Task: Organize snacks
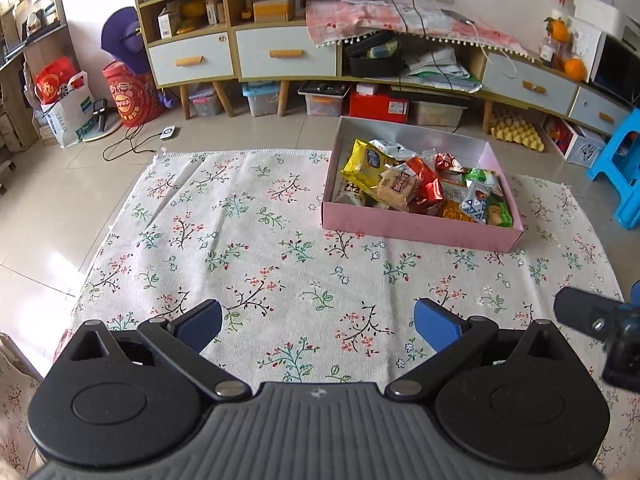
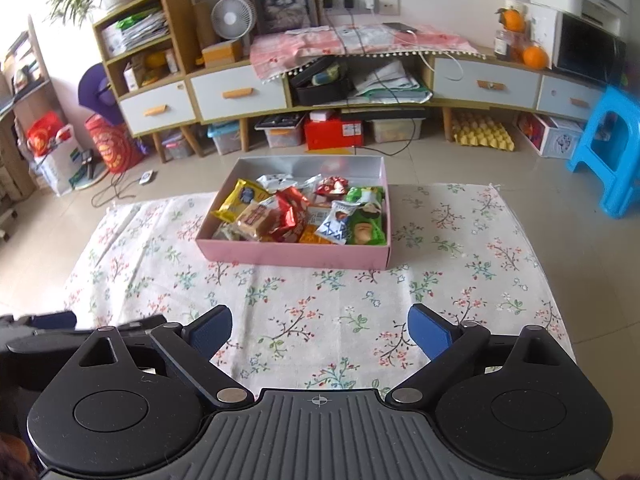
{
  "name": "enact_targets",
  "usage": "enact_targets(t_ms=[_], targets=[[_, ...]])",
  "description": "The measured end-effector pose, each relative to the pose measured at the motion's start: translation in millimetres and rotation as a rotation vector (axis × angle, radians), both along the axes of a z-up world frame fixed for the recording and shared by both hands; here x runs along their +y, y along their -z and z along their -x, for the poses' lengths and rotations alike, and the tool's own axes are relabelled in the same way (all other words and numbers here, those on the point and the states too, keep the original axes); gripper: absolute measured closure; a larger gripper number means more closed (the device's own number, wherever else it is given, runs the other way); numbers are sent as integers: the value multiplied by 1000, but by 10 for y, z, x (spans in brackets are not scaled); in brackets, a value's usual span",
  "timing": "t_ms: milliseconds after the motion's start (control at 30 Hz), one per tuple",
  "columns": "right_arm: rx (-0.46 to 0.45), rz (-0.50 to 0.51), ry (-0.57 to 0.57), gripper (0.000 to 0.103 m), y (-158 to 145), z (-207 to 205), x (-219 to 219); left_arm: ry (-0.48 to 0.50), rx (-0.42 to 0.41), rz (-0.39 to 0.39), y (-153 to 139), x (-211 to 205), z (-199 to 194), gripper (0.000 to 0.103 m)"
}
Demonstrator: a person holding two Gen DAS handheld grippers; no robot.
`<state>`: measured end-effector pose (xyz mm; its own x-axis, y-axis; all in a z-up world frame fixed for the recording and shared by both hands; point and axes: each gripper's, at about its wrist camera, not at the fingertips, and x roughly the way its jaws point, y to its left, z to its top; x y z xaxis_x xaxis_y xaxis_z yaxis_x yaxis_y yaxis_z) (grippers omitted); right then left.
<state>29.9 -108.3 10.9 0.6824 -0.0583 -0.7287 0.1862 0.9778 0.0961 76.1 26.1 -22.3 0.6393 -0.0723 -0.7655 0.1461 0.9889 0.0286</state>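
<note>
1. We see a pink box (image 2: 294,258) in the centre of the right wrist view, sitting on a floral cloth (image 2: 320,312) spread over the tiled floor. In the left wrist view it sits at the right of centre.
2. The snack packets (image 2: 304,212) lie heaped inside the box, overlapping one another; no packet lies loose on the cloth that we can see.
3. We judge the risk to be in the heap: reaching in could pinch two overlapping wrappers at once, or nudge the light box across the cloth.
4. Our left gripper (image 1: 318,326) hangs above the cloth at the bottom of its frame, tilted downward, jaws wide and empty.
5. Our right gripper (image 2: 320,330) does likewise, jaws spread wide with nothing between them, well short of the box.
</note>
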Motion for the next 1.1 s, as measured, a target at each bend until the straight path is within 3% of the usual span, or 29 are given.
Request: enact_targets(t_ms=[967,1100], targets=[[41,36,16,6,76,-13,-23,60,-4,-41,39,-182,31,1],[51,40,17,6,92,-14,-37,62,-1,-15,34,-142,34,0]])
